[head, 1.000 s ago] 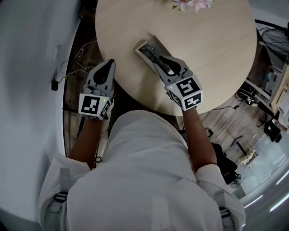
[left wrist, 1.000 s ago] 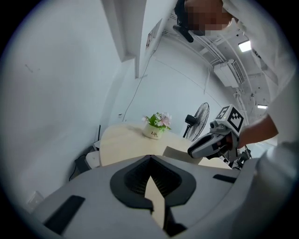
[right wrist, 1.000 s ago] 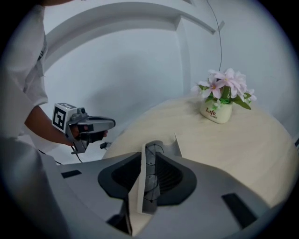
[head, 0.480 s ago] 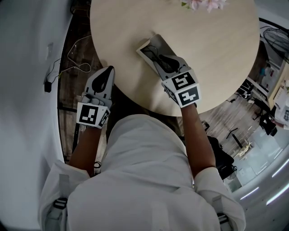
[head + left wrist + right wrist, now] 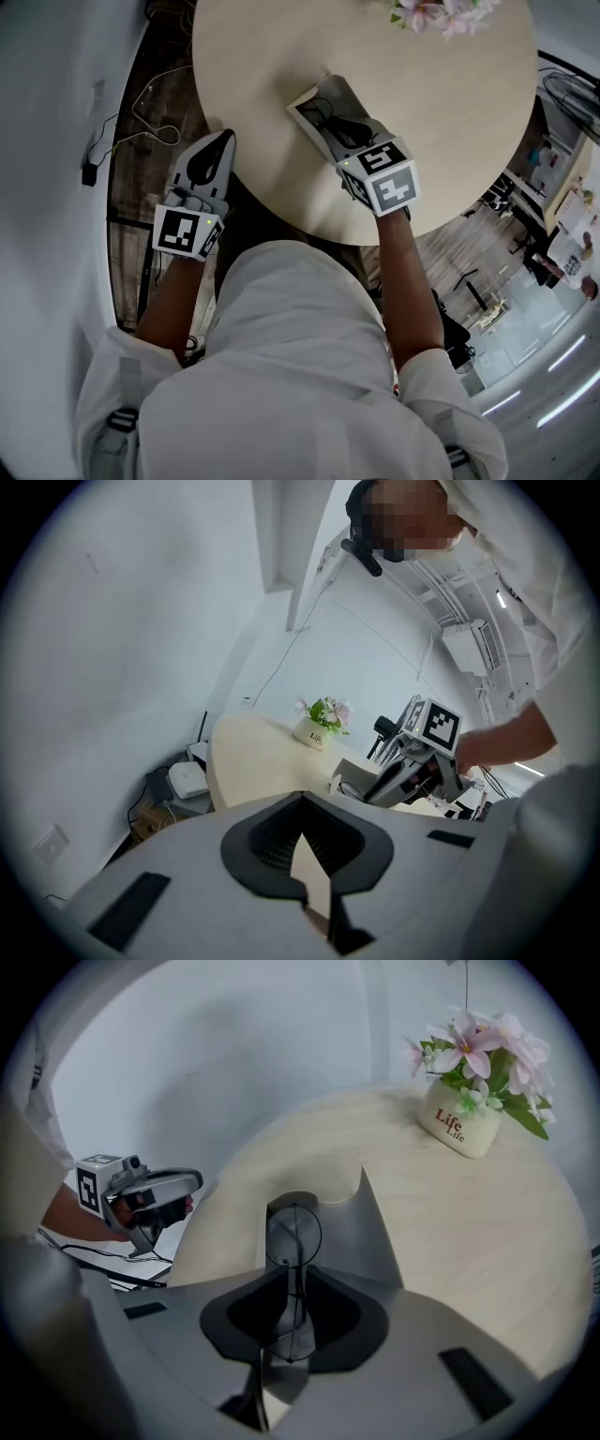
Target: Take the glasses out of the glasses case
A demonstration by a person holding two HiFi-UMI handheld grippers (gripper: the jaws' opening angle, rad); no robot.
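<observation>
An open grey glasses case (image 5: 307, 103) lies on the round wooden table (image 5: 450, 103) near its front edge. My right gripper (image 5: 343, 126) hangs over the case, shut on thin black wire-framed glasses (image 5: 292, 1237). The glasses stand on edge between the jaws, one lens over the case (image 5: 364, 1232) and the other down in the jaw gap. My left gripper (image 5: 217, 148) hovers at the table's left rim, shut and holding nothing. From the left gripper (image 5: 305, 853) view, the right gripper (image 5: 405, 772) and case (image 5: 349, 772) show across the table.
A white pot of pink flowers (image 5: 441, 13) stands at the table's far side, also seen as the flower pot (image 5: 459, 1117). Cables and a white box (image 5: 187, 780) lie on the floor left of the table. A white wall is on the left.
The right gripper's marker cube has tipped so its top face shows more, staying over the case. The left gripper has hardly moved. The head view has shifted slightly.
</observation>
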